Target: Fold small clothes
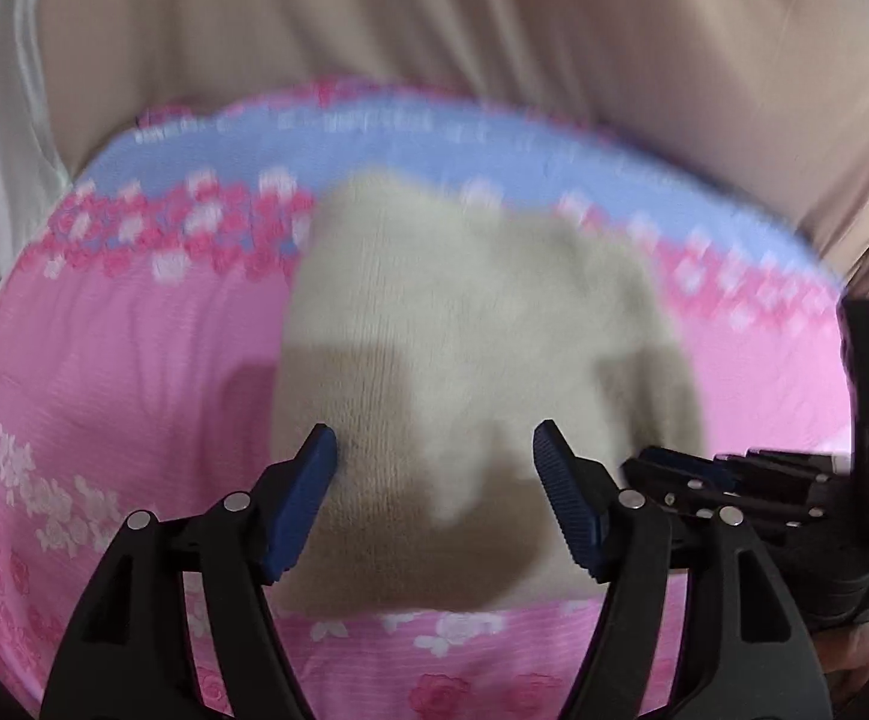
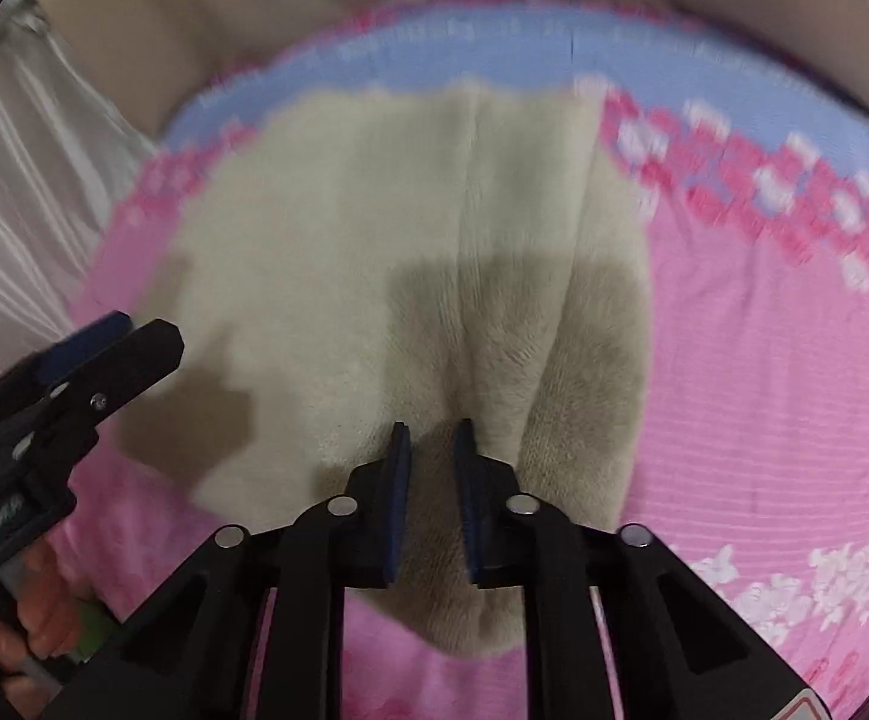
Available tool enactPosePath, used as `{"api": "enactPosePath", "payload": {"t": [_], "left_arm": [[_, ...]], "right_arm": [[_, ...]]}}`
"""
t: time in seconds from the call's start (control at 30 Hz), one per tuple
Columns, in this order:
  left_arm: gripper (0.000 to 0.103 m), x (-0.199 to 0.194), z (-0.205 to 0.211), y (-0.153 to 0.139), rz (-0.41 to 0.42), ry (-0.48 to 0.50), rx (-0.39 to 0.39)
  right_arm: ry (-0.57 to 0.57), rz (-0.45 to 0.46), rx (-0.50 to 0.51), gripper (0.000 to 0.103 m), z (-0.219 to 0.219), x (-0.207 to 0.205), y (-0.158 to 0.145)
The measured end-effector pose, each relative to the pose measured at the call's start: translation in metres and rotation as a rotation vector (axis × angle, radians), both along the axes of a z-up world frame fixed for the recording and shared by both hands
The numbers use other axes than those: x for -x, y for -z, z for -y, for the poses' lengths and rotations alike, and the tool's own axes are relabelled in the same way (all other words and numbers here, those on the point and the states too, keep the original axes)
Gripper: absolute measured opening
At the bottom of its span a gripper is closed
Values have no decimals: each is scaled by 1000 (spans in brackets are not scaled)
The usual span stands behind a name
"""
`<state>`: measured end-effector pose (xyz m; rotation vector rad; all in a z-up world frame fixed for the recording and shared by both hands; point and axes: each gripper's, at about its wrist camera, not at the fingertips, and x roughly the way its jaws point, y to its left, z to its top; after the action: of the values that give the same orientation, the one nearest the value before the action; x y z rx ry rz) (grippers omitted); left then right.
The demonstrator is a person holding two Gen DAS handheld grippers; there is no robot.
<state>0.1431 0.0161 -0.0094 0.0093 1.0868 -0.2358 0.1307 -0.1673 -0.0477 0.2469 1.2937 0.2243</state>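
Left wrist view: a small cream-beige fleece garment (image 1: pixel 434 312) lies on a pink sheet printed with white and pink roses (image 1: pixel 104 360); a light blue band crosses the sheet's far edge. Beige draped cloth (image 1: pixel 434 12) fills the far background. No containers in view. The left gripper (image 1: pixel 434 450) points steeply down over the near part of the garment, its blue ribbed pads standing wide apart with fleece visible in the gap; the pads do not press on the cloth. Its shadow falls on the fleece ahead. At the right edge the right gripper (image 1: pixel 683 471) comes in sideways, black body with a green light, low over the garment's right side. Picture is motion-blurred.

Right wrist view: the same garment (image 2: pixel 374 210) spreads from the near centre to the blue band, with a lengthwise seam or fold running up its middle and a raised ridge on the right. The right gripper (image 2: pixel 431 438) points steeply down, its blue pads drawn nearly together, only a narrow gap showing. Fleece lies directly under the tips; whether a pinch of it is caught cannot be told. At the left edge the left gripper (image 2: pixel 116 336) shows, held by a person's hand (image 2: pixel 32 618) at the near left corner.
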Motion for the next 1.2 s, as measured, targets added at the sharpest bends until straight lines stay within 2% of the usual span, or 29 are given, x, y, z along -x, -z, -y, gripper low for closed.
{"api": "enactPosePath", "payload": {"t": [0.03,0.07,0.17,0.23,0.3,0.33,0.4,0.5,0.57,0.6,0.67,0.73,0.77,0.8,0.83,0.93,1.1,1.2], "left_arm": [[65,0,1,13,-12,-8,-59],[65,2,1,15,-4,-5,-82],[65,13,-11,-3,8,-5,-42],[66,13,-20,7,-35,-24,-66],[69,11,-25,26,-83,-44,-78],[70,12,-29,33,-111,-58,-40],[70,12,-35,33,-125,-76,0],[70,14,-36,27,-108,-55,-14],[70,18,-35,22,-100,-46,-21],[70,19,-35,18,-94,-38,-21],[69,23,-33,13,-85,-26,-24],[69,30,-32,4,-75,-5,-26],[69,30,-31,2,-69,0,-28],[69,33,-31,-2,-57,5,-33],[71,37,-31,-6,-43,10,-41],[88,49,-32,-19,2,9,-31],[92,69,-36,-37,128,-20,-60],[93,74,-36,-39,143,-28,-90]], "right_arm": [[16,-8,-10,8,1,-2,-7],[25,-2,-13,8,1,-1,-19],[-12,57,-2,13,-5,11,-48],[-36,34,25,13,-11,16,-40],[-46,-28,62,10,-17,15,-12],[-31,-36,48,9,-16,16,-6],[10,-18,21,10,-13,20,-19],[0,55,43,14,-18,27,-48],[-1,60,87,15,-21,30,-48],[6,39,104,15,-21,31,-38],[41,4,99,15,-19,33,-24],[92,30,80,17,-14,37,-32],[106,59,80,19,-16,40,-42],[113,88,86,31,-17,45,-49],[122,122,97,47,-18,50,-57],[173,236,136,71,-23,70,-81],[227,320,184,74,-37,91,-88],[243,315,196,74,-40,95,-85]]}}
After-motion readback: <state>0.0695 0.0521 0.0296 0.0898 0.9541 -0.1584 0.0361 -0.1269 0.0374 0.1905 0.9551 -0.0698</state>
